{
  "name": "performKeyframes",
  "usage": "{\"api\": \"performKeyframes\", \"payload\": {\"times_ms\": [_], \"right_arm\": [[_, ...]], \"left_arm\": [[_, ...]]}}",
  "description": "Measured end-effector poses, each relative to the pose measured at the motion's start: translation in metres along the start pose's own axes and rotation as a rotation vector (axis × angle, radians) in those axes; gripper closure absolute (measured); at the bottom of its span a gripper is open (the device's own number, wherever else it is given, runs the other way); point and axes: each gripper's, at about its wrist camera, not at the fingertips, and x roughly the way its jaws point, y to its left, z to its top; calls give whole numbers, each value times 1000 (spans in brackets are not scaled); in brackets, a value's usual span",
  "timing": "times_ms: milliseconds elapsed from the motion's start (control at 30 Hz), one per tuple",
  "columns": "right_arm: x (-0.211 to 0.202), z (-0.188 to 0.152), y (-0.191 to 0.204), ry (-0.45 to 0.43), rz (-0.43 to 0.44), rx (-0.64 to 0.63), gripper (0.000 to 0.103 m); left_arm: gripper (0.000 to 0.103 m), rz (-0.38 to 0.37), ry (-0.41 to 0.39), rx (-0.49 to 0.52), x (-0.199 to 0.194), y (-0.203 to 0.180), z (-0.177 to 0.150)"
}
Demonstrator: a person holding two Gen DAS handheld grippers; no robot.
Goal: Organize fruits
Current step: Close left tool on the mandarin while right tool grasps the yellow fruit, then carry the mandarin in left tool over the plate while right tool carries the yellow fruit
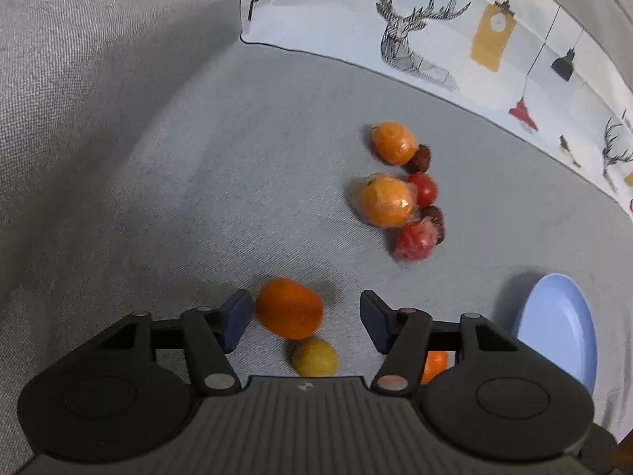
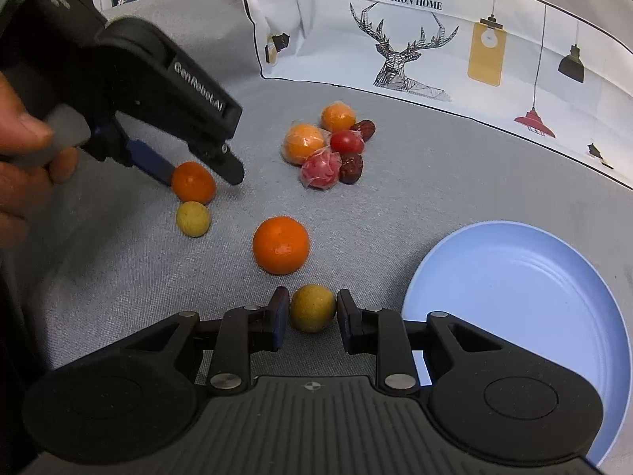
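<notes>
An orange (image 2: 194, 182) sits between the left claw's (image 2: 205, 172) half-spread fingers — contact unclear. A yellow fruit (image 2: 312, 308) lies in the right claw (image 2: 310, 314), narrow, pads just beside it. Both rest on the grey sofa (image 2: 395, 198) — blue plate (image 2: 534, 277) right.

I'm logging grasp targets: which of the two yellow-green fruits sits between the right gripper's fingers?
The yellow-green fruit nearest the blue plate, framed by the right gripper. The other yellow-green fruit lies farther left, beside the orange at the left gripper.
</notes>
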Motion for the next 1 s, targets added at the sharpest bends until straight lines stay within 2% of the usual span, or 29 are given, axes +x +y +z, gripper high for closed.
{"api": "performKeyframes", "payload": {"times_ms": [67, 233, 400, 567, 1000], "right_arm": [[-2, -1, -1, -6, 4, 7, 76], [-3, 1, -6, -15, 8, 25, 76], [1, -1, -5, 11, 12, 22, 76], [0, 0, -7, 14, 18, 36, 75], [1, -1, -8, 16, 17, 38, 75]], "left_arm": [[64, 18, -6, 12, 0, -1, -1], [64, -5, -55, 25, -8, -4, 0], [64, -24, -8, 25, 0, -6, 0], [63, -52, -6, -18, 0, 0, 1], [64, -22, -3, 36, 0, -11, 0]]}}
